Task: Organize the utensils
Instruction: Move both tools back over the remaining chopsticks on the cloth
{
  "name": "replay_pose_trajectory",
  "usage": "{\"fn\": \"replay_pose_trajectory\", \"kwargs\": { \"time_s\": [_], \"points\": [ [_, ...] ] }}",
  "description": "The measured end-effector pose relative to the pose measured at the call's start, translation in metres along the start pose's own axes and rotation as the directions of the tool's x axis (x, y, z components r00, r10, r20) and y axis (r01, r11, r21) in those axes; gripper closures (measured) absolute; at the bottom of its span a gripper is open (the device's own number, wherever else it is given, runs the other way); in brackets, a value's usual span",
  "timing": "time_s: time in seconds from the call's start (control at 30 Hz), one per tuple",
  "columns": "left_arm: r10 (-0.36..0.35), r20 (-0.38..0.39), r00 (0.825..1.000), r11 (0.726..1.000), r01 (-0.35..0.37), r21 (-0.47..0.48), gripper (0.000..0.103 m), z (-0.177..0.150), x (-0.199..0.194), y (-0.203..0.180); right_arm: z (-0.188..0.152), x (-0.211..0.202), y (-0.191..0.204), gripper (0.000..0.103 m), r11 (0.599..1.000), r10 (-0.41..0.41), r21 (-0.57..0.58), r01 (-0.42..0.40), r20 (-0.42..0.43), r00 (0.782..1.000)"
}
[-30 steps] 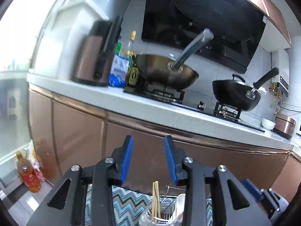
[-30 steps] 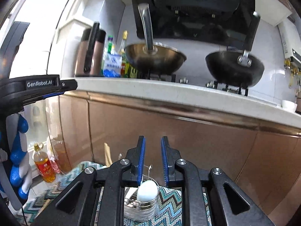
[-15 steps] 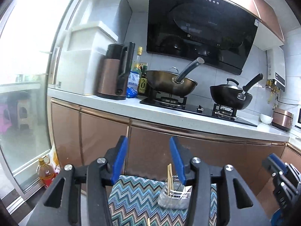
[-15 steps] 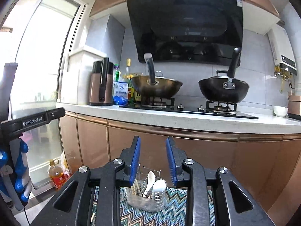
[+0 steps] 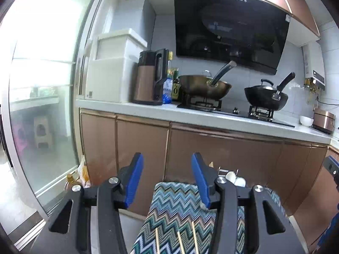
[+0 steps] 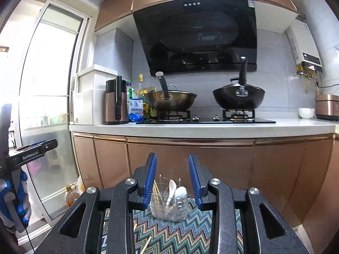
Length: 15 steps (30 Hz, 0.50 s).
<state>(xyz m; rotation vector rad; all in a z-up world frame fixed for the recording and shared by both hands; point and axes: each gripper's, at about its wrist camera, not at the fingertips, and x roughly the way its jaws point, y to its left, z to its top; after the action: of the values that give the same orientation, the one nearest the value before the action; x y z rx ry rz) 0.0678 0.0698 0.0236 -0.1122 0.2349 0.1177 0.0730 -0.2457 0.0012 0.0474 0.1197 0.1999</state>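
Utensil holder [image 6: 168,208], clear-walled with a wire frame, at the far end of a zigzag-patterned cloth [image 5: 175,209], holding white spoons [image 6: 180,192] and a bundle of chopsticks [image 6: 156,192] upright. Loose chopsticks [image 5: 180,241] flat on the near part of the cloth, three side by side in the left wrist view, well apart from the holder. Right gripper [image 6: 172,180] above the cloth, short of the holder, blue pads a modest gap apart with nothing pinched (jaws just opened further, the holder only framed between them from behind). Left gripper [image 5: 167,180] spread wider and likewise empty, over the cloth's left part; its right finger in front of the holder, so only spoon tips visible past it. Beyond the cloth, copper-coloured cabinet doors [image 6: 190,163] under a pale countertop [image 6: 211,129]. On the counter, a copper kettle [image 6: 116,103], bottles and a blue-and-white packet [image 6: 135,110], a brass-toned wok [image 6: 171,101] and a black wok [image 6: 238,97] on the hob, a white bowl [image 6: 306,112] farther right. Oil bottle [image 6: 71,196] on the floor by the glass door [image 6: 48,105].
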Motion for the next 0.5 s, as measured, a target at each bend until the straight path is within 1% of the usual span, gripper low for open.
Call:
{"fn": "replay_pose_trajectory", "kwargs": {
  "time_s": [0.23,0.37,0.5],
  "points": [
    [0.018,-0.075,0.997,0.999,-0.02,-0.031,0.058,-0.022,0.0,0.017,-0.019,-0.014,-0.025,0.071,0.994,-0.044,0.095,0.045,-0.019,0.999],
    [0.009,-0.113,0.994,0.999,-0.015,-0.048,0.058,-0.034,0.002,0.021,-0.024,-0.019,-0.034,0.071,0.991,-0.063,0.115,0.065,-0.024,0.998],
    [-0.007,-0.15,0.989,0.998,-0.001,-0.056,0.058,-0.042,0.006,0.021,-0.027,-0.022,-0.037,0.071,0.99,-0.062,0.126,0.066,-0.032,0.998]
  ]
}}
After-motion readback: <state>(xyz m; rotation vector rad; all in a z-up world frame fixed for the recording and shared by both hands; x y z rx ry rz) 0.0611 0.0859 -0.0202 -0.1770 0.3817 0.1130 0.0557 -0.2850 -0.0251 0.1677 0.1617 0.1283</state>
